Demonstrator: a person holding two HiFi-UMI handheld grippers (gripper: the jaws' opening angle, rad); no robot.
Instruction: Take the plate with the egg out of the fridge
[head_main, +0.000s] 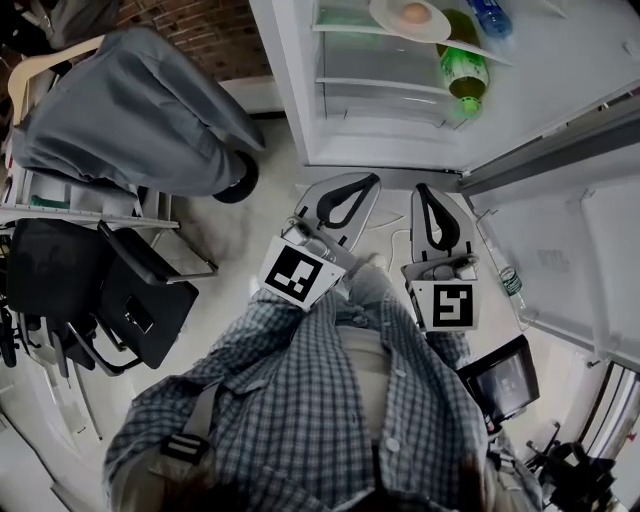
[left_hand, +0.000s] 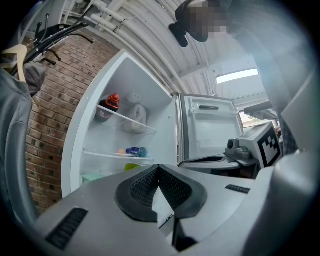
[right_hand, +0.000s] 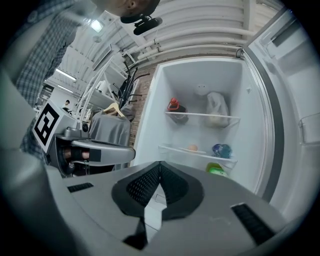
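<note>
Nearest the person, the grey left gripper (head_main: 371, 182) and the matching grey right gripper (head_main: 423, 189) were held side by side and level, pointing at the tall white fridge (head_main: 300, 100). Each had its black ribbed pads pressed together with nothing between them. Both were well short of the fridge's opening. Its white door (head_main: 560, 250) stood swung wide, so access was already made.

Inside, on a clear glass shelf (head_main: 340, 28), lay the round white plate (head_main: 392, 20) with the pale orange egg (head_main: 413, 13) resting on it, apparently untouched. Just beside it on the door side lay a green plastic bottle (head_main: 463, 72).

As I judged it, only the opening of the fridge was done. Reaching in, spreading the jaws, gripping the plate's rim and drawing it out level all remained.
</note>
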